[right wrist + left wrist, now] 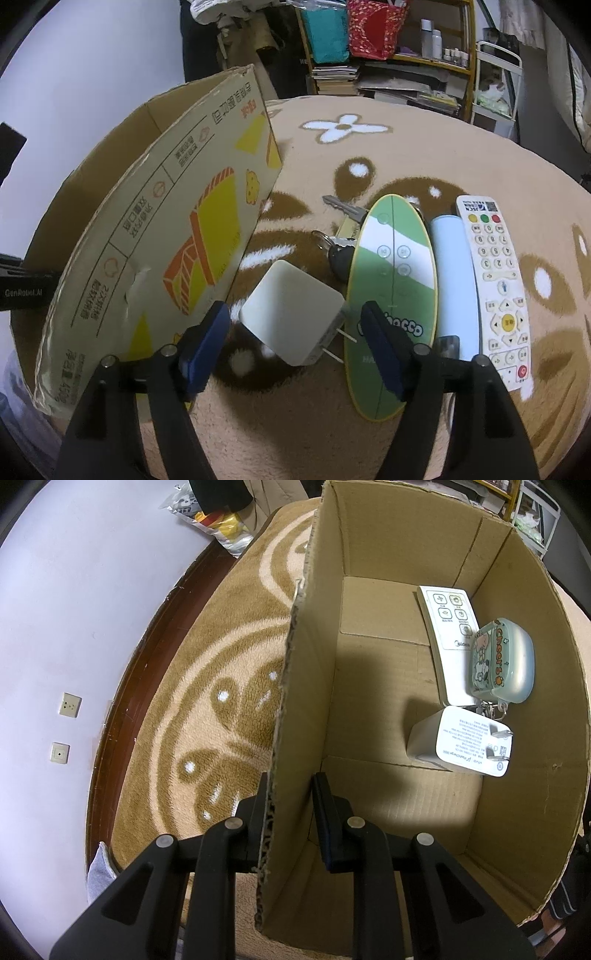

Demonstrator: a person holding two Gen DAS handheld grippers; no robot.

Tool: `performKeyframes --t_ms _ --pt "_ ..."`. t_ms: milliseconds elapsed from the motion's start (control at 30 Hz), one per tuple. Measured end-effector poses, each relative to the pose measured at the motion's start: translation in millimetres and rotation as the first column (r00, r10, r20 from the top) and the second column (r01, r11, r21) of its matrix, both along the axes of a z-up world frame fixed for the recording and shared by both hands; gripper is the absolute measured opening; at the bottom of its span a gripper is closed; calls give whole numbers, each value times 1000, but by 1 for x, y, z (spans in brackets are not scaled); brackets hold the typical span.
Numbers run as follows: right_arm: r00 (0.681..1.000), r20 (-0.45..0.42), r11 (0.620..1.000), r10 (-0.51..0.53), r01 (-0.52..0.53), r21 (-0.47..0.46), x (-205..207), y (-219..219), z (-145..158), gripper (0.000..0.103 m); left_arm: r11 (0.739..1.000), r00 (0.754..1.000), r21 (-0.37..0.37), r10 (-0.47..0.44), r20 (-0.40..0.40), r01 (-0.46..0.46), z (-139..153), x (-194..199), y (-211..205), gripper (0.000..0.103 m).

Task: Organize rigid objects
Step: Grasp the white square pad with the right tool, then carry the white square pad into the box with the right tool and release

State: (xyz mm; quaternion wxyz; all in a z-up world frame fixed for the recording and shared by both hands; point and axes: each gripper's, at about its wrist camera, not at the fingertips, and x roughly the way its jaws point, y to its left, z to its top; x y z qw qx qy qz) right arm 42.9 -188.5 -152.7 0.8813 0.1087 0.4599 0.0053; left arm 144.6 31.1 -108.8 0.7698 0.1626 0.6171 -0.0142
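Tan plush carpet with brown swirls and white dots (pixel 369 140) is covering the floor, reaching a lilac wall (pixel 55 609) on one side and a yellow wooden shelf of books and bottles (pixel 406 62) on the other. An open brown corrugated cardboard box (pixel 406 701) is sitting on the carpet, and the left gripper (pixel 290 801) is straddling its near wall, one black finger (pixel 263 794) outside and one inside, both touching the cardboard. Inside the box, a white flat remote with round buttons (pixel 448 635) is lying against the far wall, a pale green cartoon-printed case (pixel 502 661) is resting on top of it, and a white cube charger with printed label (pixel 469 742) is sitting just beside them.

Outside the box, the right gripper (pixel 295 317) is hanging spread wide around a cream square plug adapter (pixel 295 314) lying on the carpet, its blue pads (pixel 207 339) apart from it. Just beside the adapter are lying a green oval board (pixel 395 295), a pale blue cylinder (pixel 452 280), a white numbered remote control (pixel 498 288) and silver keys (pixel 341 210).
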Motion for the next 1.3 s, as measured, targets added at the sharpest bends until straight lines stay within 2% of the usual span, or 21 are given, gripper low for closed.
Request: performKeyframes --t_ms 100,233,367,467,533,833,867,1133,1300 --pt "999 -12 999 35 -35 -24 3 2 -1 79 1000 1000 -2 1 -1 -1 0 0 0 21" --pt "994 -38 989 101 -105 -100 5 9 -3 79 1000 1000 1 0 -1 0 0 1 -1 21" --pt "994 -33 979 105 -109 -170 5 14 -4 79 1000 1000 2 0 -2 0 0 1 -1 21" --pt "995 -21 978 95 -98 -185 7 13 -4 77 1000 1000 1 1 -3 -1 0 1 -1 21" --pt "994 -18 977 103 -105 -187 9 14 -4 67 1000 1000 2 -1 -2 1 0 0 -1 21" --pt "998 -34 986 59 -63 -154 8 9 3 66 1000 1000 4 -2 -4 2 -1 0 0 21" --pt "998 -22 989 54 -57 -133 7 7 7 66 1000 1000 6 -4 -3 4 -1 0 0 21" --pt "996 82 990 29 -17 -138 3 7 47 66 1000 1000 9 -6 -3 6 0 0 -2 21" --pt "982 189 993 20 3 -122 2 11 86 66 1000 1000 12 -8 -2 8 0 0 -2 21"
